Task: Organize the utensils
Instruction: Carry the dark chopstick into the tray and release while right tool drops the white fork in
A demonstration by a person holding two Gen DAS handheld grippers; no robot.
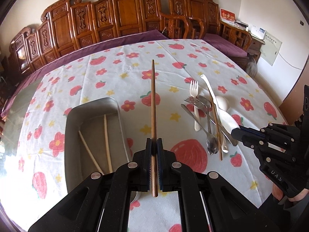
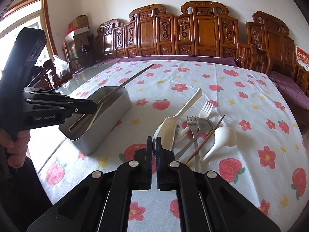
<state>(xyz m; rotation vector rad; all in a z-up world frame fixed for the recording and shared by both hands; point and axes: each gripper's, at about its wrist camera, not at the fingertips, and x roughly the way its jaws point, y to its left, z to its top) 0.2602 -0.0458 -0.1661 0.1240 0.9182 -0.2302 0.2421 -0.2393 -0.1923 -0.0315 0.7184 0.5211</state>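
While the left tongs [image 1: 154, 145] sit bottom-centre of the left wrist view, they're clamped on a brown chopstick [image 1: 153, 96], which runs straight up the frame, tip over the floral cloth of the worktop [image 1: 115, 61]. Just left of them is a grey metal tray [image 1: 73, 119] w/ two pale chopsticks [image 1: 107, 141] lying inside. In the right wrist view the same tongs show at mid-left, held by a hand [image 2: 16, 141], the brown stick slanting up-right above the tray.

Right tongs [image 2: 154, 141] at bottom-centre of their own view: closed on the edge of a white plastic spoon [image 2: 179, 112], whose bowl sits at the tips & whose handle slants to the upper right. Rest of the pile is just right of that spoon: white plastic fork [image 2: 207, 107], metal fork [image 2: 193, 124], metal spoon [image 2: 205, 124], second brown chopstick [image 2: 207, 137], white ladle spoon [image 2: 225, 135], all overlapping on the cloth. Pile & tray are well apart. Carved wooden bench [image 2: 193, 32] w/ purple cushion runs along the top behind the worktop.
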